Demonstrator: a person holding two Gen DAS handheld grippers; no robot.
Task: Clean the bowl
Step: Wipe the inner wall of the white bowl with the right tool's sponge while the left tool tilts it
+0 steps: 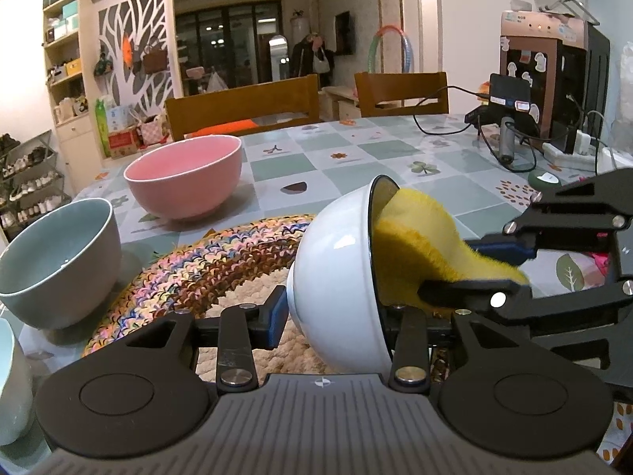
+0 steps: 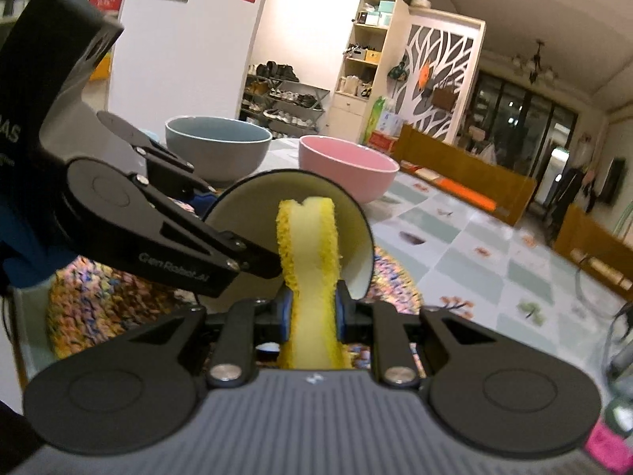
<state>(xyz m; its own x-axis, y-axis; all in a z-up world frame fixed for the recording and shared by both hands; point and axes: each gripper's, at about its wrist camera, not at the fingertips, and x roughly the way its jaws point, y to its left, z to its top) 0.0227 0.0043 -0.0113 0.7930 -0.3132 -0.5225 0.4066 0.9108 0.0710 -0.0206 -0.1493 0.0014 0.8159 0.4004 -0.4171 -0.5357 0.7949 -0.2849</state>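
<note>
Underneath, checked tablecloth; beyond, wooden chairs.

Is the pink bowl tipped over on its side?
No, the pink bowl stands upright on the table; only the white bowl is tipped sideways.

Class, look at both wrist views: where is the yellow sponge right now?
The yellow sponge is pinched in the right tongs, its front end pushed into the tilted white bowl that the left tongs hold above the braided mat.
</note>
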